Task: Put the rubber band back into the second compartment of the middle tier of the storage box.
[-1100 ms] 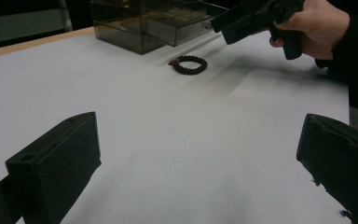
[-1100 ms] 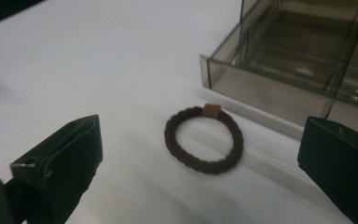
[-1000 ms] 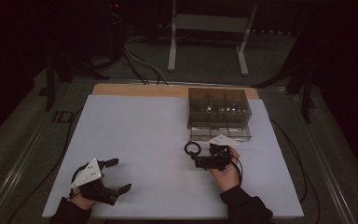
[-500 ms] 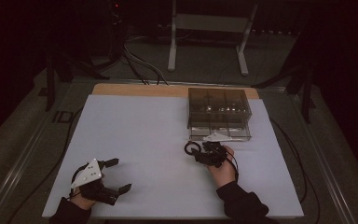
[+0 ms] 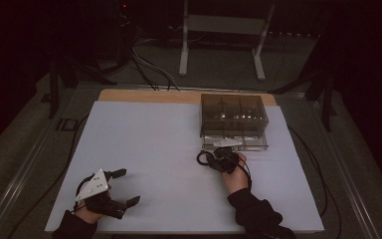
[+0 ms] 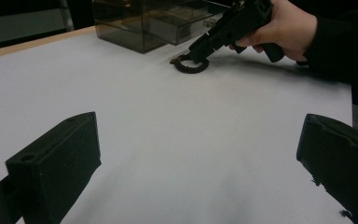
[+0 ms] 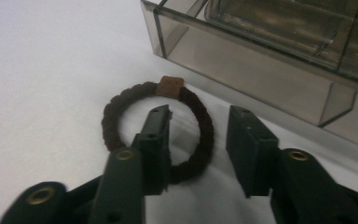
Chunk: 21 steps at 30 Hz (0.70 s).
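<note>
High view: two tongs, left [image 5: 121, 187] wide open, empty; right [image 7: 199, 125] parted astride one hair tie [image 7: 121, 105].

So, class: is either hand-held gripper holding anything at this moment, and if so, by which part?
Nothing is held. The right hand-held gripper is open, one jaw inside the hair tie and one outside, not closed. The left hand-held gripper is open over bare table.

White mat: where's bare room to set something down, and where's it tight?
Bare: the white mat left of the tinted box, from the far wooden edge down to the left gripper. Tight: the strip before the box, where the right gripper straddles the hair tie.
</note>
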### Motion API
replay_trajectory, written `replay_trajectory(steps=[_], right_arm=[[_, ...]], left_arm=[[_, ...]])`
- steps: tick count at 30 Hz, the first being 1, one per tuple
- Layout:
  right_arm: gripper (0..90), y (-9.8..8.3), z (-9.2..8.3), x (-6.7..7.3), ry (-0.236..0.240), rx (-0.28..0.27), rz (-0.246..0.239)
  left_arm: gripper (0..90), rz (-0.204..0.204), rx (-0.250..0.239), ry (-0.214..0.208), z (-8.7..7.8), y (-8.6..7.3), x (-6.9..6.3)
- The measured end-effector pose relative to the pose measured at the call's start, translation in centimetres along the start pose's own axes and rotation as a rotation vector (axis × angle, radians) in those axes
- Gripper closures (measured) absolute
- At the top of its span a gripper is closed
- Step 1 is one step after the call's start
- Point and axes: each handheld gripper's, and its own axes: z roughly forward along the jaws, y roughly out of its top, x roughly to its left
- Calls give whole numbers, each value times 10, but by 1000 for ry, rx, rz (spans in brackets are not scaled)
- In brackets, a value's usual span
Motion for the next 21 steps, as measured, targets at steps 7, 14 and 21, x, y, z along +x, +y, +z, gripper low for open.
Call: replay_trajectory(steps=[7,14,21], right_arm=[[676,3,3,4,-24,13,-40],[823,6,3,13,-34,41,-76],[862,8,1,13,-27,42,-76]], left_arm=[[3,1,3,5,0,0,0],[3,2,5,4,0,0,0],[3,1,5,3,0,-1,0]])
